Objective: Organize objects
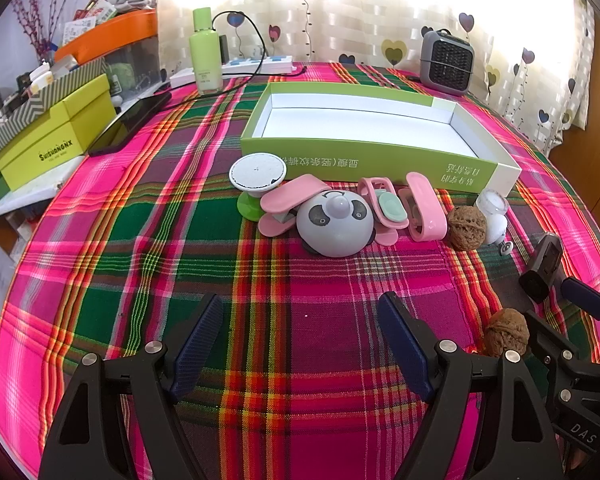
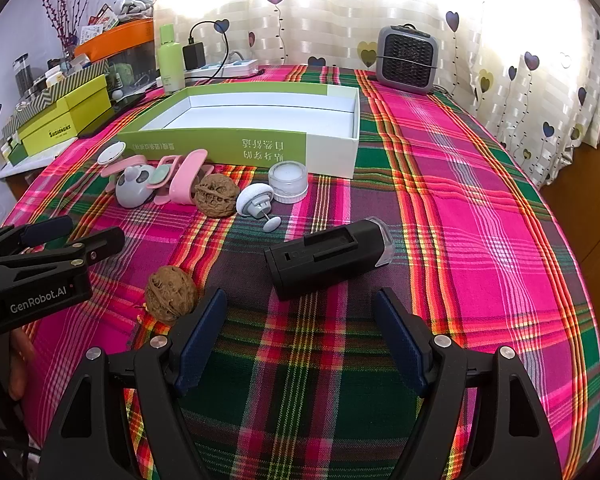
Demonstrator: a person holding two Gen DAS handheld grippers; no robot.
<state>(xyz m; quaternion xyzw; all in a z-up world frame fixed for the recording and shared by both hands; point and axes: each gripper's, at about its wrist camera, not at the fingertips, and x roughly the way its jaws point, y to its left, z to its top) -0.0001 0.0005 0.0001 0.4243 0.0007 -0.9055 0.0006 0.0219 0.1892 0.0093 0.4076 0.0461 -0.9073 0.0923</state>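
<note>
On the bench just ahead of the spread, empty right tool [image 2: 300, 340], the black box [image 2: 328, 258] is lying, looking rigid, light and smooth, best pinched across its narrow sides.

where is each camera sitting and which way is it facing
Left wrist: on the left hand-held gripper, angled down at the panda toy; own open fingers show.
Right wrist: on the right hand-held gripper, angled down at the black device; own open fingers show.
Shared: green box, near walnut.
</note>
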